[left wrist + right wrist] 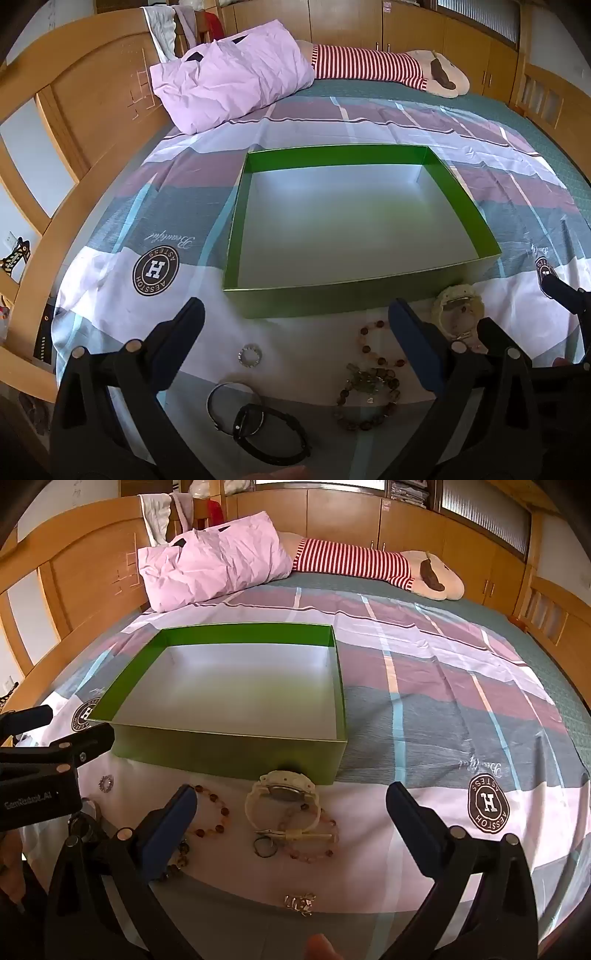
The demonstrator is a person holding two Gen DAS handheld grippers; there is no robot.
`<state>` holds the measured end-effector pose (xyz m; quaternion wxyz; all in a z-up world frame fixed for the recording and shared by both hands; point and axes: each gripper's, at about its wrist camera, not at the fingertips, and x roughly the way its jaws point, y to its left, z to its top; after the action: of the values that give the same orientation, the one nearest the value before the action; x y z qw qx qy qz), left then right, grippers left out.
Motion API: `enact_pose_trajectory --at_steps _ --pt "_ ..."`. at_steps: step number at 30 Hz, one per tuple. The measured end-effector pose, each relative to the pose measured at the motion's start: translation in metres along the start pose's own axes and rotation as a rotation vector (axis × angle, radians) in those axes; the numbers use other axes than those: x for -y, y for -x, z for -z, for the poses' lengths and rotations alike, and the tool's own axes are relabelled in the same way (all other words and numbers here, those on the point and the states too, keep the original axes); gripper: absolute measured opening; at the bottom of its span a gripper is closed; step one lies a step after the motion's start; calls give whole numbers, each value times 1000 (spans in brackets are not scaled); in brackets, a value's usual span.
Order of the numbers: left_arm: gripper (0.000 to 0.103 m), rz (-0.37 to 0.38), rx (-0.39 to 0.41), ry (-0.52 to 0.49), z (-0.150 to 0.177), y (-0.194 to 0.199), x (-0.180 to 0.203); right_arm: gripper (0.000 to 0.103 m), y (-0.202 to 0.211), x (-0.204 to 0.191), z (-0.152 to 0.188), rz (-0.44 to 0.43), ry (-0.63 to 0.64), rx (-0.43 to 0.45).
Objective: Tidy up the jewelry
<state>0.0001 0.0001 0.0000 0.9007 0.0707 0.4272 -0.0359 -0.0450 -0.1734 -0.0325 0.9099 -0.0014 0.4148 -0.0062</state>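
An empty green box (369, 293) (229, 753) with a pale floor sits on the bedspread. In front of it lies the jewelry: a small silver ring (250, 355) (106, 784), a black bracelet (273, 435), an amber bead bracelet (373, 345) (216, 814), a heap of greenish beads (369, 395), a cream watch (458, 308) (282, 797), a pink bead bracelet (317, 843) and a gold trinket (300, 904). My left gripper (295, 314) hangs open over the ring and beads. My right gripper (291, 797) hangs open over the watch. Neither holds anything.
A lilac pillow (232, 75) (210, 565) and a striped plush toy (376, 66) (369, 563) lie at the far end of the bed. A wooden headboard (74, 110) runs along the left. The left gripper's body (40, 771) shows at the right view's left edge.
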Motion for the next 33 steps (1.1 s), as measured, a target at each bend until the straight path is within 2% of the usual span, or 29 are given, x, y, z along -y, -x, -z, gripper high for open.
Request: enact_pose_trajectory --at_steps 33 --pt "101 10 -14 6 6 -3 3 102 -3 -4 3 -29 20 -9"
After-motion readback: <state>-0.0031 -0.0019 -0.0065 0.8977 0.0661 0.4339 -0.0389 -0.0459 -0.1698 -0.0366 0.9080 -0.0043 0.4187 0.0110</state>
